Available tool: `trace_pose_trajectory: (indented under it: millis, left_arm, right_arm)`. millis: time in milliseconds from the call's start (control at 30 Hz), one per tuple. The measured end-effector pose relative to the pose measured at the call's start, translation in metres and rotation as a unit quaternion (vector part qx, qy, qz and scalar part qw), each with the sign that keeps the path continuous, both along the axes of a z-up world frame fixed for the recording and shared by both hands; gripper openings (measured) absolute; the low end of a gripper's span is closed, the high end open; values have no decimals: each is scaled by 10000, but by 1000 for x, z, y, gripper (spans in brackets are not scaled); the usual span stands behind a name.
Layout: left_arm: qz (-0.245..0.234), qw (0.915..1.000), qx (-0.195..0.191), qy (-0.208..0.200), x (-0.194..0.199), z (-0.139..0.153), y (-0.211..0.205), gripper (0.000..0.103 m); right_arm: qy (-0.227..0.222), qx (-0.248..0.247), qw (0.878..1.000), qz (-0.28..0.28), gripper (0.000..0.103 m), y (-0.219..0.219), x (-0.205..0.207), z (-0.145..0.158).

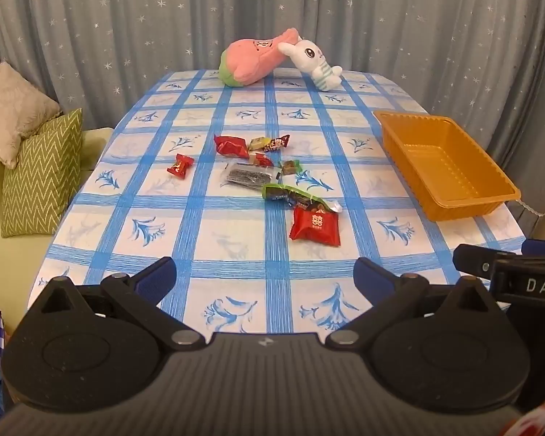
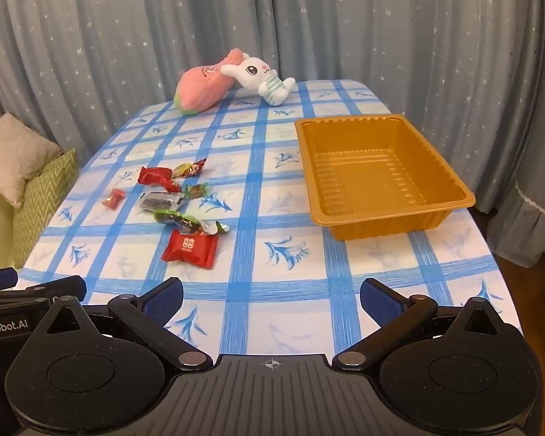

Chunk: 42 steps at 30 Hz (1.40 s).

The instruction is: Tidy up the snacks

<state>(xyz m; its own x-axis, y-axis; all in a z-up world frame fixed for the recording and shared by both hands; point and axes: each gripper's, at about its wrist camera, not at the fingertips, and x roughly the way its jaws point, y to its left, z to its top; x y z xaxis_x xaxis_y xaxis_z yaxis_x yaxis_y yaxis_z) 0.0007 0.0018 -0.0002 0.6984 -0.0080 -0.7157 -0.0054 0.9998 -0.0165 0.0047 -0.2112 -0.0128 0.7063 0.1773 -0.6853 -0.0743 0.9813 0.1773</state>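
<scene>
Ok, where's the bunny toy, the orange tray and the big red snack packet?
Bunny toy [image 2: 252, 70], right wrist view, on its white face.
Orange tray [image 2: 436, 156], right wrist view, on its right inner wall.
Big red snack packet [image 1: 315, 226], left wrist view, on the middle of the wrapper.

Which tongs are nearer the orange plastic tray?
Right. The orange plastic tray lies just ahead of the open right tongs; from the left tongs it sits off to the right.

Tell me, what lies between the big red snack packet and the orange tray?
Nothing but bare blue-checked tablecloth. The right wrist view shows the red snack packet and the empty orange tray clearly apart.
</scene>
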Motion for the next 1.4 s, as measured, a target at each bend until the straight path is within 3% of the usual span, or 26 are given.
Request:
trace_pose_trajectory:
  millis: [1400]
  left_arm:
    - [-17, 9999, -53, -116, 1, 1, -1, 103]
  right_arm:
    - [-23, -101, 9999, -9, 103, 0, 2, 0]
